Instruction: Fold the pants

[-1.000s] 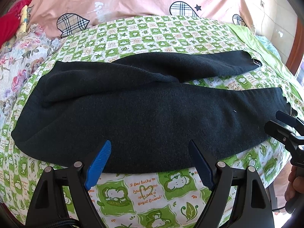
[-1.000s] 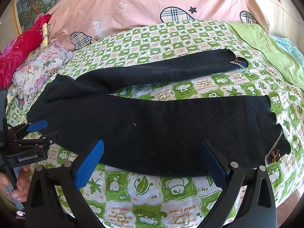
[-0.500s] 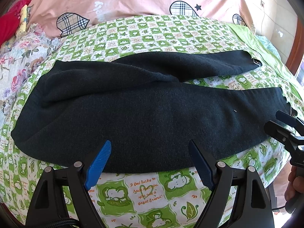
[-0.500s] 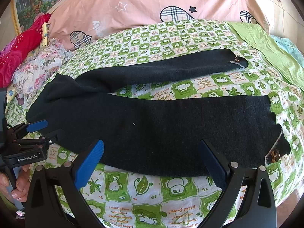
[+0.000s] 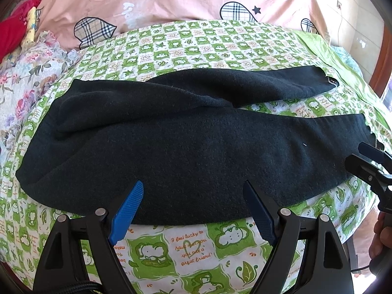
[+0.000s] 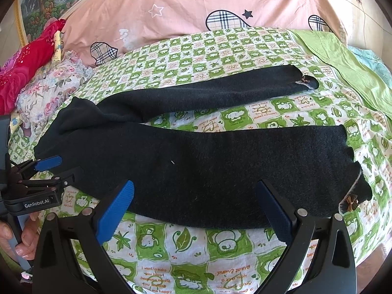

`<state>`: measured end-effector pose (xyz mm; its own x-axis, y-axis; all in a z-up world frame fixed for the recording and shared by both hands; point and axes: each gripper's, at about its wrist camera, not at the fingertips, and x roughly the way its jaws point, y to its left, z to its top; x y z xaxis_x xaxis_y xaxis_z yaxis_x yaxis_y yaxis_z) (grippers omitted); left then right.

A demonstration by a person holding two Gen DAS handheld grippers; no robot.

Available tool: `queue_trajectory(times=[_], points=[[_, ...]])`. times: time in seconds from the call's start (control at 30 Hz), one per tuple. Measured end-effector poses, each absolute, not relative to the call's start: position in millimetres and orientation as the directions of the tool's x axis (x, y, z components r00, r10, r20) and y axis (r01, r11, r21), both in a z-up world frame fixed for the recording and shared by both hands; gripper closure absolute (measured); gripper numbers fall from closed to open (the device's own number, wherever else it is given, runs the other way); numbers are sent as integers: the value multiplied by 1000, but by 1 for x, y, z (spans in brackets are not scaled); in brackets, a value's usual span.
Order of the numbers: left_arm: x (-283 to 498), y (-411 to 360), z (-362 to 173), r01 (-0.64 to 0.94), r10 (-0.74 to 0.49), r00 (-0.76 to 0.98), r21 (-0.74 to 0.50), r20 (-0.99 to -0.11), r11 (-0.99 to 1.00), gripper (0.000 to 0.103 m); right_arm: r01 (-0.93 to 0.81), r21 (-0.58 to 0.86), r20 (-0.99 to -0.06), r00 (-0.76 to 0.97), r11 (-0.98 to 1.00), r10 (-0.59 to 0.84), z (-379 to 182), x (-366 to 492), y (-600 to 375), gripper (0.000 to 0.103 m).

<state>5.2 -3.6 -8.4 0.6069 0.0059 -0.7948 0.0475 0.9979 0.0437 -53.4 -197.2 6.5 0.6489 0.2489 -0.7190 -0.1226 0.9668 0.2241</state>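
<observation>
Black fleece pants [image 5: 186,147] lie flat across the bed, waist at the left, two legs spread apart toward the right; they also show in the right wrist view [image 6: 208,166]. My left gripper [image 5: 193,196] is open and empty, its fingers just above the near edge of the pants at the seat. My right gripper [image 6: 196,196] is open and empty over the near leg's front edge. Each gripper shows in the other's view: the right one [image 5: 367,156] at the near cuff, the left one [image 6: 49,169] at the waist.
The bed carries a green-and-white checked sheet [image 5: 186,245]. A pink quilt [image 5: 171,0] lies behind it, a floral pillow [image 5: 22,73] and red cloth [image 6: 27,58] at the left, a green sheet [image 6: 343,58] at the right.
</observation>
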Motion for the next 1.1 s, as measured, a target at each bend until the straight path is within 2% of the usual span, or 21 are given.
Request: queue_trajectory(times=[0.7,1.1], points=[[19,-11,2,75,0,620,60,-784,995,19,-106,238,-717,651,965,248,12,-47,-210,3],[42,-31,12,129,4,628,109,-778,986,19,-45,268,-707,669,962,229,20,-27,-236,3]])
